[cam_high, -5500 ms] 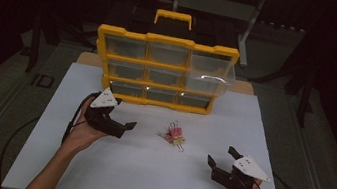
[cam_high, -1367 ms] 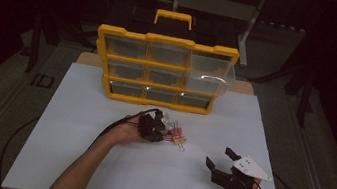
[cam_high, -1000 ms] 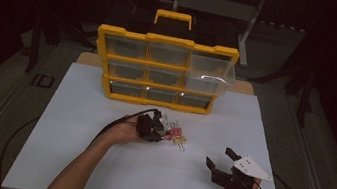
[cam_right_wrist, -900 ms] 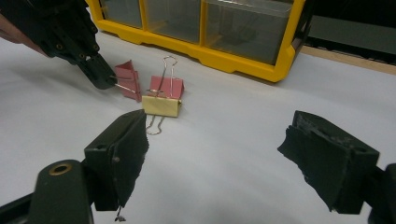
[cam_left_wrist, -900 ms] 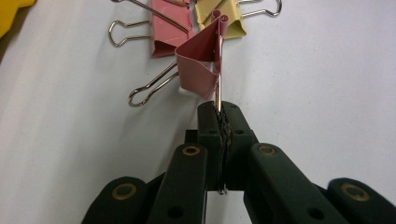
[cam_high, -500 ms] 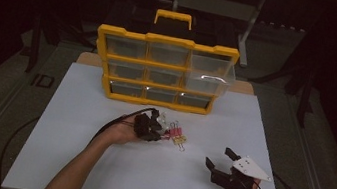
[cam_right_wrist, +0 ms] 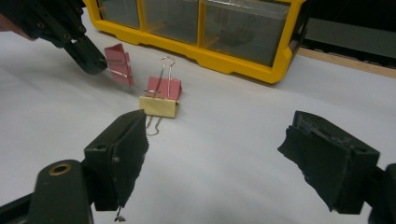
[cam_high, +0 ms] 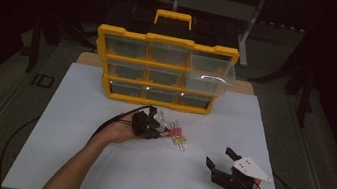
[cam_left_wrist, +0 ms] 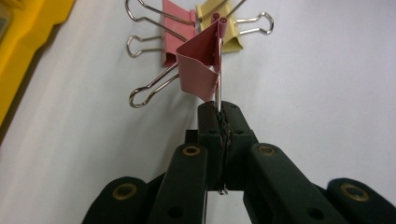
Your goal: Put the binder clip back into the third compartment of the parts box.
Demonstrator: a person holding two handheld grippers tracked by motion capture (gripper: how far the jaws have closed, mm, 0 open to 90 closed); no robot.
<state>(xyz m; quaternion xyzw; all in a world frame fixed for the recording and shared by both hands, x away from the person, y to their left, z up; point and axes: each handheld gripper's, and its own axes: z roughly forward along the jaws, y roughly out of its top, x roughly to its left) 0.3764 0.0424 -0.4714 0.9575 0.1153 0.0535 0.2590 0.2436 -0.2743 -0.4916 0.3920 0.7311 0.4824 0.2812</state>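
Drawers (cam_high: 166, 54) of yellow organizer (cam_high: 168, 39), contents unclear

The high view is dim with black surroundings, while both gripper views are brighter and slightly soft near the jaws.

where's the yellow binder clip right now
In the high view, the yellow binder clip lies on the white mat, touching a pink clip, just right of the left gripper.

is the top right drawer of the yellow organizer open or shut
Open. The top right drawer juts forward past the yellow organizer frame, while the other drawers sit flush.
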